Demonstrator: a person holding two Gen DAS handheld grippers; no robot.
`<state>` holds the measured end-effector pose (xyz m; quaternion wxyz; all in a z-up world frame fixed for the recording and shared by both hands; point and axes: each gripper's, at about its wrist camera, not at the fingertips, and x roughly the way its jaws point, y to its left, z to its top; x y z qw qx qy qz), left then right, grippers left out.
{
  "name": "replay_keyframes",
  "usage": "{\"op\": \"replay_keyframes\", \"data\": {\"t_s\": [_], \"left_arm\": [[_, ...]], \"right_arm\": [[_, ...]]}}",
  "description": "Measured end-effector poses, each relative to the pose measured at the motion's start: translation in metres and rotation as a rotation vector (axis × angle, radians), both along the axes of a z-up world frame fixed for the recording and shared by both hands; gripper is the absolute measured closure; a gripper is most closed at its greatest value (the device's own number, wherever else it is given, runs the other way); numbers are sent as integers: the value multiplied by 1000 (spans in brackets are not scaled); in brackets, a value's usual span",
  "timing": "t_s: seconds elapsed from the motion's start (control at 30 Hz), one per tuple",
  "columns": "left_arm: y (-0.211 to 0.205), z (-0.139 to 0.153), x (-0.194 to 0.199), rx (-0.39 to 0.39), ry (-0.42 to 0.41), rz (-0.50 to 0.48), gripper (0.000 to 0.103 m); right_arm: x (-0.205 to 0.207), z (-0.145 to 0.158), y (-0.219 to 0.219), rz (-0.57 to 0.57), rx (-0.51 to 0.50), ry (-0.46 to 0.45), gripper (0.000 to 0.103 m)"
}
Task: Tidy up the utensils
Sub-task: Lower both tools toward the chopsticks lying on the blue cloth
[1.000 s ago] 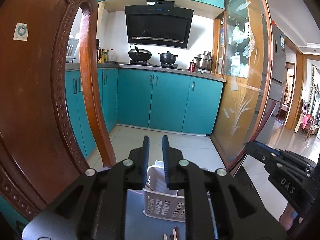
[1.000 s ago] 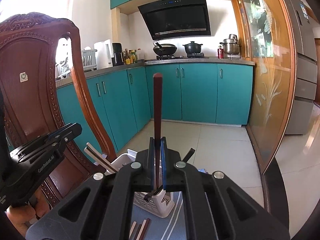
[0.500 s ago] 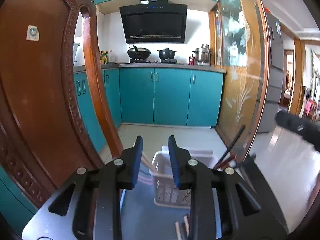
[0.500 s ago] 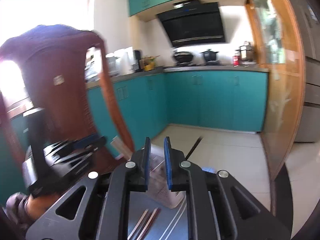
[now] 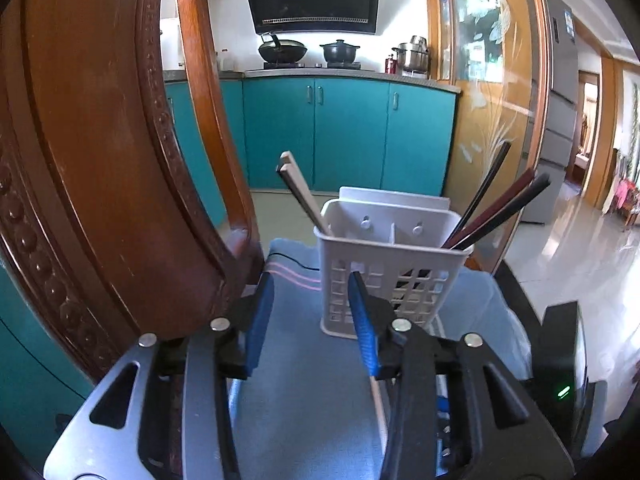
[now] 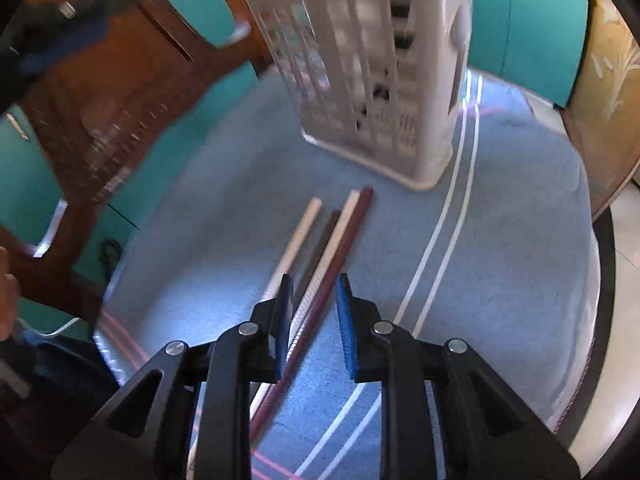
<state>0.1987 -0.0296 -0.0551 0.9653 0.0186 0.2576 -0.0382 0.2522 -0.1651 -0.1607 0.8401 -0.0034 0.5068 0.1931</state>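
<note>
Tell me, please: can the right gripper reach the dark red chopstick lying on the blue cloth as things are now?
Probably yes. The right gripper hangs just over the dark red chopstick, its jaws having just been opening, and nothing lies between. A pale chopstick lies tight beside it and may be caught too.
</note>
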Motion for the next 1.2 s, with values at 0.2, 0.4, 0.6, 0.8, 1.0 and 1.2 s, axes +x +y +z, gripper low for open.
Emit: {"op": "replay_keyframes", "data": {"t_s": [0.2,0.4,0.6,0.8,1.0,1.2], "left_arm": [[-3,-13,4,47,40,13,57],[4,-29,12,35,134,20,56],[5,-34,15,10,166,30,54],[4,-40,20,2,182,31,51],[6,-47,25,10,206,41,51],[3,-50,28,-12,229,31,50]], "right_arm": [[8,-9,-4,-21,-40,57,81],[14,-10,-27,-60,-77,77,89],[14,-1,-16,-36,30,41,87],[12,-11,6,-29,4,40,84],[8,-10,-4,-46,24,78,98],[-6,-12,-26,-72,-40,56,103]]}}
